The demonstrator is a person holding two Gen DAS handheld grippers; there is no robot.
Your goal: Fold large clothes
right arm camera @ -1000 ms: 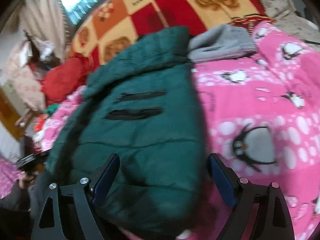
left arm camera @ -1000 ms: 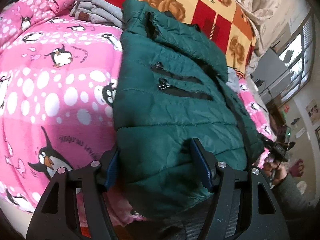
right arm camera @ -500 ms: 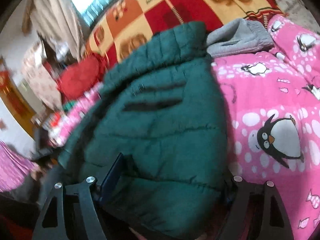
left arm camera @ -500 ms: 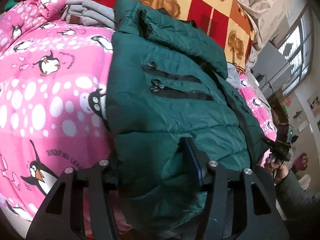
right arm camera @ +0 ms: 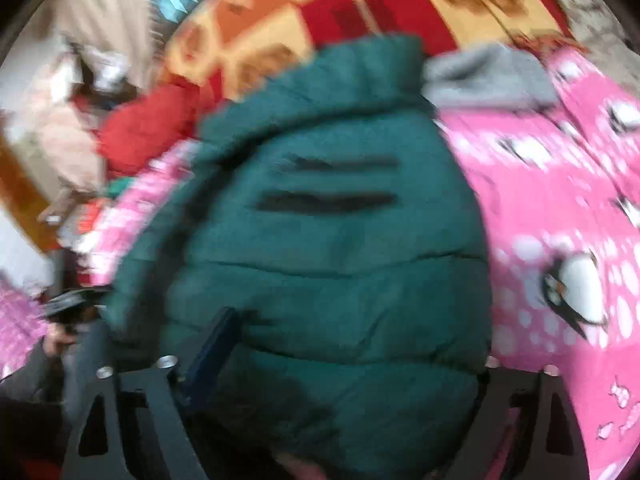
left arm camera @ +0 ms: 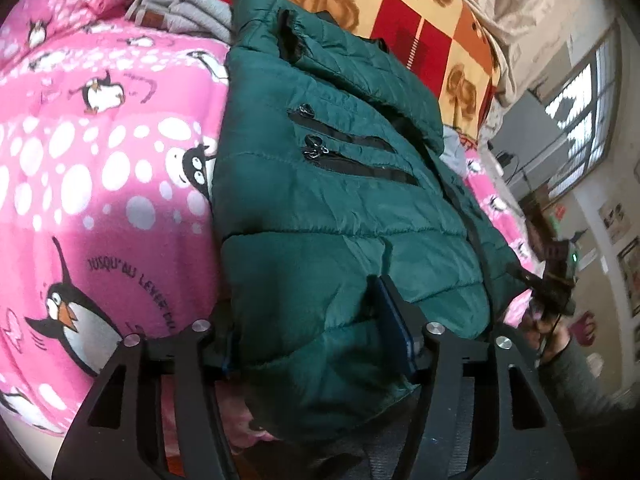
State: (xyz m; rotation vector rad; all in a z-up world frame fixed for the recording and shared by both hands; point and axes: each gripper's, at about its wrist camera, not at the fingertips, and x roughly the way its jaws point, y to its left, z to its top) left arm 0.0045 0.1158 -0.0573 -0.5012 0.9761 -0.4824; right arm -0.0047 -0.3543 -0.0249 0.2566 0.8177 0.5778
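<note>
A dark green puffer jacket (left arm camera: 340, 200) lies folded lengthwise on a pink penguin blanket (left arm camera: 100, 168), its two black zip pockets facing up. My left gripper (left arm camera: 308, 332) is closing on the jacket's near hem, with thick fabric bulging between its fingers. In the blurred right wrist view the same jacket (right arm camera: 332, 240) fills the middle. My right gripper (right arm camera: 340, 364) straddles the hem at the jacket's other side, with its right finger hidden under the fabric.
A folded grey garment (left arm camera: 180, 12) lies beside the jacket's collar; it also shows in the right wrist view (right arm camera: 488, 76). A red and yellow checked blanket (left arm camera: 400, 4) lies beyond. A red bundle (right arm camera: 148, 128) lies at the left. A window (left arm camera: 580, 108) is at the right.
Both grippers have pushed forward onto the jacket's near hem and their fingers have closed in around it. The fabric now bunches between the fingers, and the right wrist view has blurred with motion.
</note>
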